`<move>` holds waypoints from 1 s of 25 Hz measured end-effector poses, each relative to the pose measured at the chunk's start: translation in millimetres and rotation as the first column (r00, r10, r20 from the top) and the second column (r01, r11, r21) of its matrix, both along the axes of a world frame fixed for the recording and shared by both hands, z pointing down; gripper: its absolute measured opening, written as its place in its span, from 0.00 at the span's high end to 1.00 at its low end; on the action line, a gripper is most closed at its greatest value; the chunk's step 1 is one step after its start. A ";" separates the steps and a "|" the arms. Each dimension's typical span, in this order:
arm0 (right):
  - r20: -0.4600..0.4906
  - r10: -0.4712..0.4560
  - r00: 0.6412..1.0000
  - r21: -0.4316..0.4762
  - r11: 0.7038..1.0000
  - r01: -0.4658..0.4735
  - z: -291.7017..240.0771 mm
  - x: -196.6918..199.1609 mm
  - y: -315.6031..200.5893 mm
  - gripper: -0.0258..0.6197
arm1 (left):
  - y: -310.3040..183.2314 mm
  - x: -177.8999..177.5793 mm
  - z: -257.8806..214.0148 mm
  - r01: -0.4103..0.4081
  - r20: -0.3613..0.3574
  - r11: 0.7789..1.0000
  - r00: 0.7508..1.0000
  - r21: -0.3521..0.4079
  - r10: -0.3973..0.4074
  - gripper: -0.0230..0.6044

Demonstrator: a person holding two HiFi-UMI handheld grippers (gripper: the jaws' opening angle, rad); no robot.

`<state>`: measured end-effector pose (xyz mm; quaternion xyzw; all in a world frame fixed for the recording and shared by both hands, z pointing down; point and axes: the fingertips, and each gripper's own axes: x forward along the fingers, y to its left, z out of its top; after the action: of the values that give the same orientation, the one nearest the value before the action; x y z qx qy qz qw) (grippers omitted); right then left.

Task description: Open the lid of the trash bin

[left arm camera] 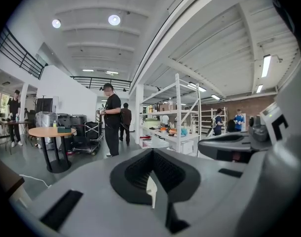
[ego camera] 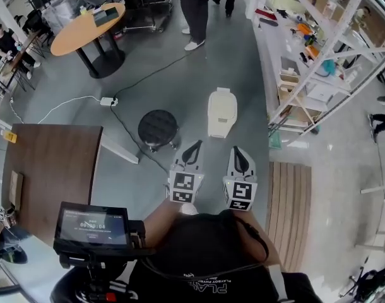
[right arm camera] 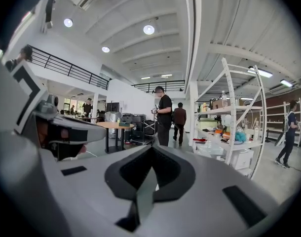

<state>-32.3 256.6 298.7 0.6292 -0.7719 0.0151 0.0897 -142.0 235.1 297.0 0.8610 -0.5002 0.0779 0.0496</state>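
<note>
Cream trash bin (ego camera: 221,115): stands on the grey floor (ego camera: 180,81) ahead of me, near the foot of the white shelving (ego camera: 319,55); a black stool (ego camera: 158,127) sits to its left
Lid (ego camera: 222,101): looks down and flush on the bin; I judge it not yet opened
Left gripper (ego camera: 192,149): held in the air short of the bin and apart from it; in its own view the jaws are pressed together with nothing between them
Right gripper (ego camera: 240,159): just beside the left one, also apart from the bin; jaws together, empty
Aim: both gripper views look out level across the room, not down at the bin
Progress: nothing done as far as I can see; the approach, the contact with the lid and the lift all remain
Next, as I judge it: bring one gripper down to the lid's edge; raise it from there
</note>
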 end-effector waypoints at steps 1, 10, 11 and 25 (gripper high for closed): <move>0.003 0.001 1.000 -0.002 1.000 -0.001 1.1 -2.2 -0.9 0.96 | -2.1 -3.1 1.6 0.001 0.004 1.000 1.000 -0.004 -0.001 0.97; 0.032 -0.006 0.999 0.001 1.000 0.006 8.5 2.8 -34.2 0.96 | -37.8 3.1 3.2 0.003 0.005 1.000 1.000 0.003 -0.003 0.97; 0.032 -0.010 0.999 -0.003 1.000 0.010 10.3 2.0 -41.2 0.96 | -43.5 1.7 4.2 0.010 0.007 1.000 1.000 0.003 -0.010 0.97; 0.043 -0.036 0.998 -0.025 0.999 0.038 21.1 46.4 -145.4 0.96 | -139.5 43.1 17.2 0.064 0.020 0.997 0.998 -0.032 -0.063 0.97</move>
<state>14.1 111.2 319.8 0.6131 -0.7849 0.0370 0.0815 -98.9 95.6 314.2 0.8430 -0.5263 0.0928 0.0614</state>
